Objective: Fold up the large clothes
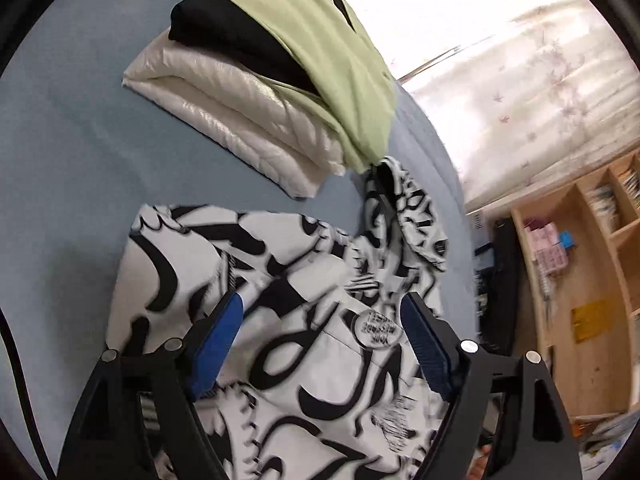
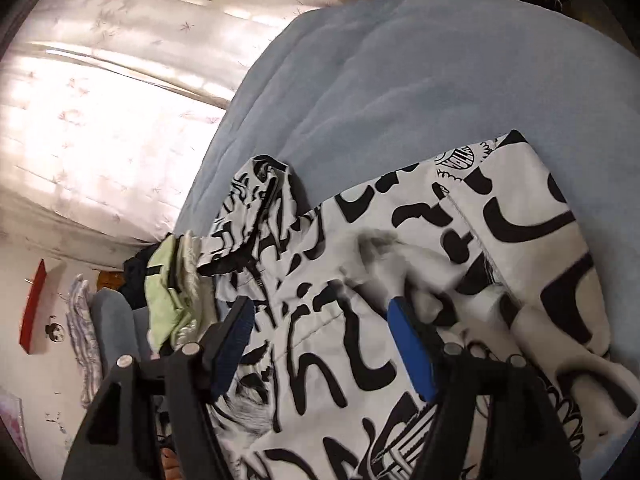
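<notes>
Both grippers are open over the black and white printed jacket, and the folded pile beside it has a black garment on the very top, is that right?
Not quite. The left wrist view shows a light green garment topping the pile, the black garment beneath it. Both the left gripper and right gripper are open over the printed jacket.

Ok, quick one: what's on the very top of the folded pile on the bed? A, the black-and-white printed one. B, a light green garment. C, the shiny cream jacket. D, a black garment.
B: the light green garment drapes over the black garment, with the shiny cream jacket at the bottom of the pile.
</notes>
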A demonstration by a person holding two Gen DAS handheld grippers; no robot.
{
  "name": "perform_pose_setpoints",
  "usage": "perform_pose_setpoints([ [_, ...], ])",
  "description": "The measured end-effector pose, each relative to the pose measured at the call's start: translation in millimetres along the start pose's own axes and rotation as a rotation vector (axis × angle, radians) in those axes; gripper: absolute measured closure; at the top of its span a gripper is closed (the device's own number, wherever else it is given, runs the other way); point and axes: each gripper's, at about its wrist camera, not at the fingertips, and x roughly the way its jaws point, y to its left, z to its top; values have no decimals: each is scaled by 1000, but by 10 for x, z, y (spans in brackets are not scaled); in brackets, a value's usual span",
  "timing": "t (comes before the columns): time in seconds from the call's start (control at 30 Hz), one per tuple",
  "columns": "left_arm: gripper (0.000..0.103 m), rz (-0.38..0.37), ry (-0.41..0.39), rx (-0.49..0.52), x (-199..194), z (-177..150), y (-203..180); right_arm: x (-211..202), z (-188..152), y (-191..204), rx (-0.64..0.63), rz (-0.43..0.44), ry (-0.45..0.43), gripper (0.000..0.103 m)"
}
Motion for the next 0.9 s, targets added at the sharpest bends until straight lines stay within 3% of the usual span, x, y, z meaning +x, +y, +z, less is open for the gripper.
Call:
perform_pose_setpoints([
  [0.17,23,145,38,194,207,-32,10,135,53,-33,-82,-83,-4,33],
  [0.37,23,240,121,363,428,-26,141,276,191,-105,-254,-226,-5,33],
  [0.57,23,279,183,482,583,-38,140,579,160,-96,-411,-250,108,33],
  [0.8,23,281,227,665,870,-189,-184,745,59,-40,-519,-275,98,34],
  [0.87,23,278,238,665,948,-201,-230,749,44,-30,-538,-263,78,44],
  [0.9,24,275,238,652,1004,-204,-244,757,37,-30,-546,-258,74,56],
])
